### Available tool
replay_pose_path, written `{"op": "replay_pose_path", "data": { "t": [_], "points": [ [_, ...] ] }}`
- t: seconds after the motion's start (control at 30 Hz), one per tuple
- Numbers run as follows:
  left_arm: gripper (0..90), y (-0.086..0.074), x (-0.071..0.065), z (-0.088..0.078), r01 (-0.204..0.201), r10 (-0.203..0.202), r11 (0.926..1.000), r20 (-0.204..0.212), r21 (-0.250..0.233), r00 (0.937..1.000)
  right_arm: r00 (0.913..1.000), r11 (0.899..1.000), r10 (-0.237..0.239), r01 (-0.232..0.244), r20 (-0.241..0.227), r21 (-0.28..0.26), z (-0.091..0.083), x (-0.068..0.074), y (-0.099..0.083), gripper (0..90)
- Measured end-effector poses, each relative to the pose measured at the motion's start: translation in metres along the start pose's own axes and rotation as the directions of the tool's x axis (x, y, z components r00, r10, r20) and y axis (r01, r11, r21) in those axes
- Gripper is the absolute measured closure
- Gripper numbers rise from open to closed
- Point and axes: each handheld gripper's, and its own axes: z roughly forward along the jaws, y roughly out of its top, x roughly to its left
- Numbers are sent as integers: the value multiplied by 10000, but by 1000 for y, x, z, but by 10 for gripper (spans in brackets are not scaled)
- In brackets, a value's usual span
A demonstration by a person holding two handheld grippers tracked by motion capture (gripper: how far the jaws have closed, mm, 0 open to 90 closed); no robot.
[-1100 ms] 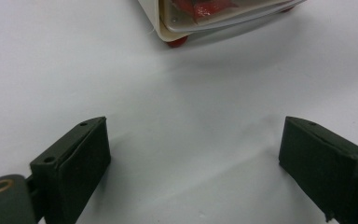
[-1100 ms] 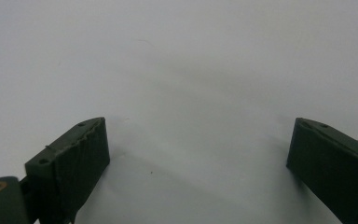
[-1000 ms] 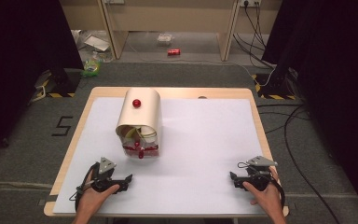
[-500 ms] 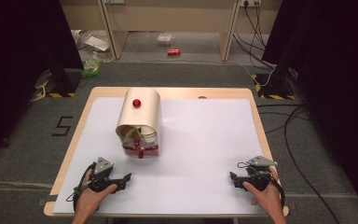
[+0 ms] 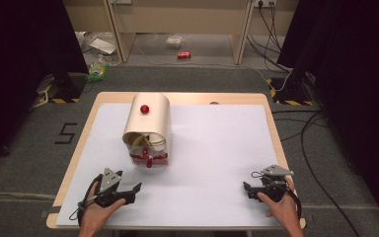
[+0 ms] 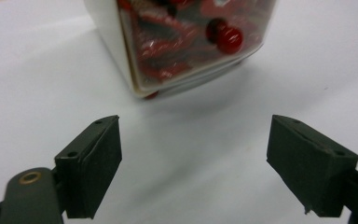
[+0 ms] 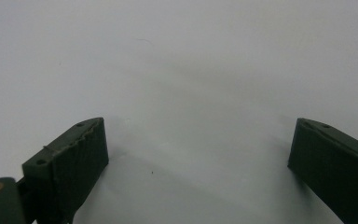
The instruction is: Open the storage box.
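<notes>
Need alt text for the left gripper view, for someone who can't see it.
The left claw hangs open over the white table cover, nothing between its black jaws. Just ahead stands a cream box with a clear front showing red beads and ribbon, blurred.

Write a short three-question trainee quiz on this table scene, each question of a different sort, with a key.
1. True or false: the left gripper grips the cream arch-topped box with a red knob.
2. The box lies nearer which gripper? A) left B) right
3. Fill in: the box's clear end faces the ____ gripper.

Key:
1. False; its jaws stand open and apart from the box, with nothing between them.
2. A.
3. Left; red ribbon and a red bead show through it in the left gripper view. The right gripper, also open, points over bare white tabletop.
</notes>
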Motion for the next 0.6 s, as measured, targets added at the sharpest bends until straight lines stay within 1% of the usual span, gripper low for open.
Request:
{"op": "replay_pose_path", "data": {
  "t": [0.03,0.07,0.17,0.27,0.3,0.43,0.5,0.6],
  "points": [
    [180,2,-3,-2,-105,107,9998,86,-174,9999,10000,10000,1,-1,-5,-11,0,0,0,50],
    [183,2,-3,-2,-105,107,9998,86,-174,9999,10000,10000,1,-1,-5,-11,0,0,0,50],
    [190,5,-6,-5,-229,235,9988,123,-439,9996,10000,10000,-45,45,-9,-26,0,0,0,48],
    [197,6,-8,-7,-305,316,9978,177,-597,9993,10000,10000,-61,61,-13,-21,0,0,0,47],
    [199,7,-9,-7,-430,445,9972,231,-613,9987,10000,10000,-57,57,-18,-20,0,0,0,47],
    [204,9,-14,-6,-596,623,9954,339,-751,9975,10000,10000,-56,56,-32,-16,0,0,0,45],
    [205,11,-17,-4,-755,793,9936,425,-837,9959,10000,10000,-55,55,-32,-16,0,0,0,44],
    [205,14,-19,-3,-916,958,9917,432,-906,9945,10000,10000,-53,53,-44,-18,0,0,0,43]
  ]
}}
